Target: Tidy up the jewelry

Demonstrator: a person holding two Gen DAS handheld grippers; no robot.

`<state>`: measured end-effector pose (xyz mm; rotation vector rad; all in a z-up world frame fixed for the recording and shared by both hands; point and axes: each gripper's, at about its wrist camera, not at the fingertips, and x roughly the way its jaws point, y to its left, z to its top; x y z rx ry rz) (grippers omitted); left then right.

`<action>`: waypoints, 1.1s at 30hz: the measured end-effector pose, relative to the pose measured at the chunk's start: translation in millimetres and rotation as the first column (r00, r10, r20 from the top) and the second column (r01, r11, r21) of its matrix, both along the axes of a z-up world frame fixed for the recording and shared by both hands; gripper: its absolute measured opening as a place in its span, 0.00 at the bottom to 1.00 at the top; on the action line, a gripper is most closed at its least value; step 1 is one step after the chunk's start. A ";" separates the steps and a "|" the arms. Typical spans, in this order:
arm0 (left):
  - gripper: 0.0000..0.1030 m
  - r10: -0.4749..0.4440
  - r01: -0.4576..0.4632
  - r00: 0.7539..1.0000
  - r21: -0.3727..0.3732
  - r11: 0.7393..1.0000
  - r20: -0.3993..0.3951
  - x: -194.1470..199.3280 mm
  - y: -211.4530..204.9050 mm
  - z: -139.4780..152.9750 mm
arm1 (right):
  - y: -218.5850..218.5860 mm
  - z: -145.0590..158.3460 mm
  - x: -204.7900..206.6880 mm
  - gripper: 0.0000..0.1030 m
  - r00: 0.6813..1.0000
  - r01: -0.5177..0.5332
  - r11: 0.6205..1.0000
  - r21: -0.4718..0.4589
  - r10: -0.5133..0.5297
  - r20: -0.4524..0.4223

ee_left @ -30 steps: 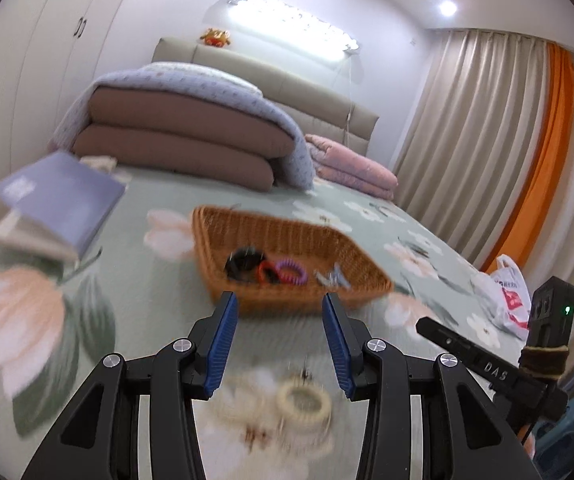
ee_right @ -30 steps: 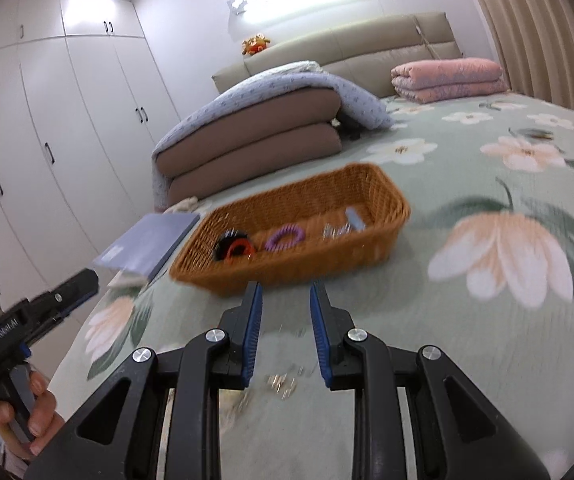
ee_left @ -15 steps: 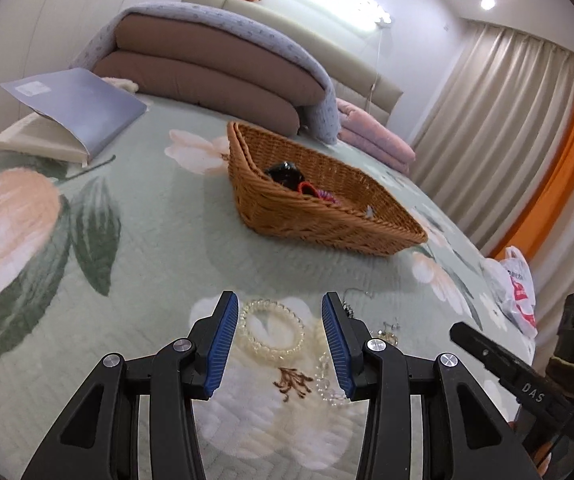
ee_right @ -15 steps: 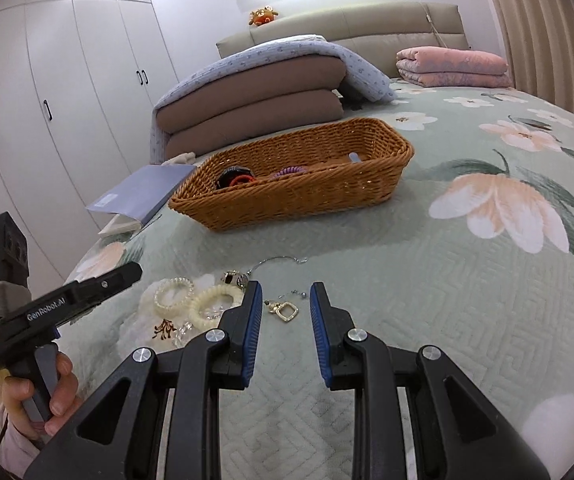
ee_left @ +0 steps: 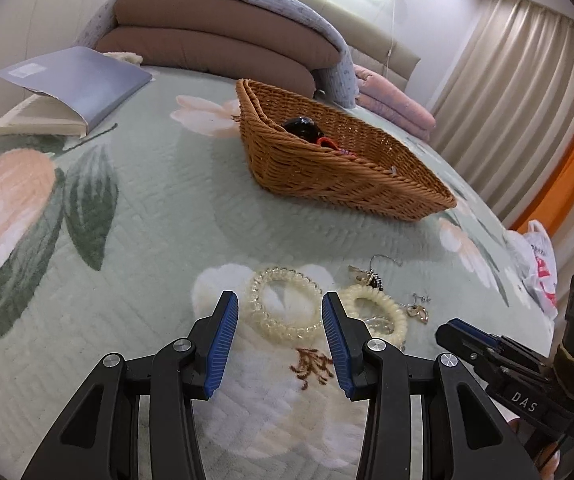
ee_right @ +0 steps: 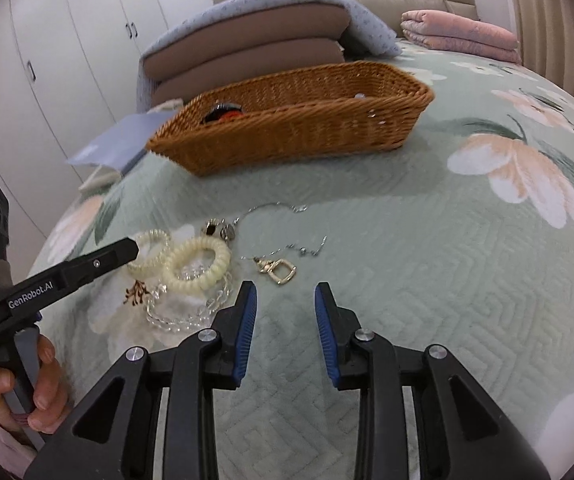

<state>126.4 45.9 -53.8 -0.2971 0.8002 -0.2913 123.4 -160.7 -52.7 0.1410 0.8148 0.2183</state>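
Both pairs of jaws stand apart and grip nothing: the left gripper (ee_left: 279,340) frames a clear coil bracelet (ee_left: 285,308) at lower centre, pads seemingly just clear of it, though the fisheye makes that hard to judge. The right gripper (ee_right: 281,330) has just been opening its jaws, nothing between them, with a gold pendant (ee_right: 279,271) just above its tips. Since a second ago both views have tipped down from the wicker basket (ee_left: 367,184), now upper centre, onto the loose jewelry, so pick-ups look imminent; nothing is lifted yet.
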 end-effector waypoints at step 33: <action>0.43 0.010 -0.009 1.000 0.054 0.999 -0.016 5.2 -8.2 -3.0 | 20.0 -5.2 23.0 0.32 0.996 -0.086 0.995 -0.049 0.085 -0.035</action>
